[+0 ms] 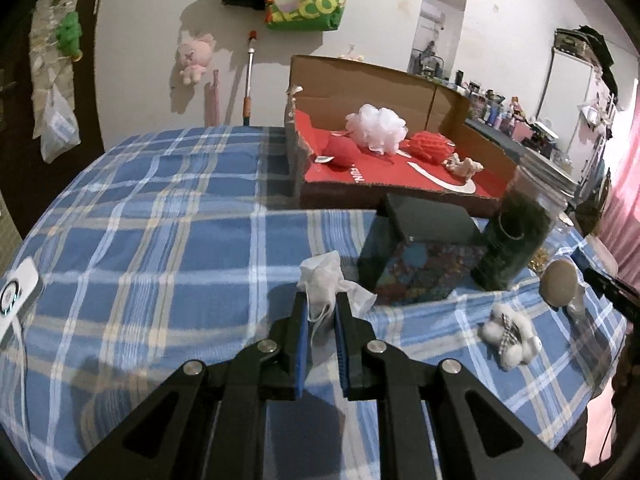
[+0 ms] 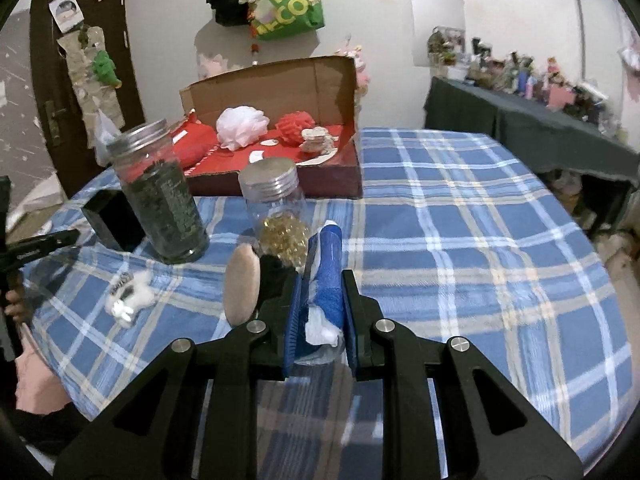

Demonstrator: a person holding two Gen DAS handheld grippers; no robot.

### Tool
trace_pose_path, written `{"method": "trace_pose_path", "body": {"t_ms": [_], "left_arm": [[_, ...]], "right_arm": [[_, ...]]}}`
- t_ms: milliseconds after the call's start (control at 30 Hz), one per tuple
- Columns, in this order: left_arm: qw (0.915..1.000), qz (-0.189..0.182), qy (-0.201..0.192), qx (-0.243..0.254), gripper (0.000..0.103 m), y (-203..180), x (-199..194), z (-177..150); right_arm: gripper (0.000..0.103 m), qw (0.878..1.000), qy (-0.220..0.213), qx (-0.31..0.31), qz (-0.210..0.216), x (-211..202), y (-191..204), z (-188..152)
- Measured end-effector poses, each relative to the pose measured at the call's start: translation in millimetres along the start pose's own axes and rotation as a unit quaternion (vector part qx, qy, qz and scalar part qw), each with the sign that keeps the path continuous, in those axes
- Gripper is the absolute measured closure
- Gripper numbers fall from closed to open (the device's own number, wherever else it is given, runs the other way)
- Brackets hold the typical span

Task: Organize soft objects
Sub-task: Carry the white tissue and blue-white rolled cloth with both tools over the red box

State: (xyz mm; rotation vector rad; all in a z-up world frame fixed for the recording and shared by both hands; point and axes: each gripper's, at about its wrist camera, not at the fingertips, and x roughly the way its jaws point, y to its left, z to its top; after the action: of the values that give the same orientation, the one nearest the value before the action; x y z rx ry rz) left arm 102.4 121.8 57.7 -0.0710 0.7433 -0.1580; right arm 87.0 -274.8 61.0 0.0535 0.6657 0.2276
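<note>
White mask (image 1: pixel 324 280) between left fingers (image 1: pixel 301 320), clamped.

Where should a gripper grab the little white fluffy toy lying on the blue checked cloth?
Judging by its pose, from above: the white fluffy toy lies flat on the checked cloth, nothing on top. Pinch across its narrow middle; the soft body should squash between the pads.

A lived-in room of a home is shown. A blue plaid cloth (image 1: pixel 160 216) is spread over a table or perhaps a bed. A green shopping bag (image 2: pixel 290 0) and a pink plush toy (image 1: pixel 195 56) are hung on the white wall, and a dark side table (image 2: pixel 520 120) is crowded with bottles and trinkets.
</note>
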Motion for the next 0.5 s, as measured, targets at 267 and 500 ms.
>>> {"method": "trace_pose_path", "body": {"t_ms": [267, 500], "left_arm": [[0.9981, -0.053, 0.007, 0.029, 0.09, 13.9, 19.8, 29.7], [0.996, -0.071, 0.014, 0.052, 0.09, 18.6, 36.3, 51.0]], "right_arm": [[0.085, 0.998, 0.02, -0.005, 0.054, 24.5, -23.9, 29.5], [0.085, 0.994, 0.037, -0.017, 0.099, 47.0, -37.0, 50.8]]}}
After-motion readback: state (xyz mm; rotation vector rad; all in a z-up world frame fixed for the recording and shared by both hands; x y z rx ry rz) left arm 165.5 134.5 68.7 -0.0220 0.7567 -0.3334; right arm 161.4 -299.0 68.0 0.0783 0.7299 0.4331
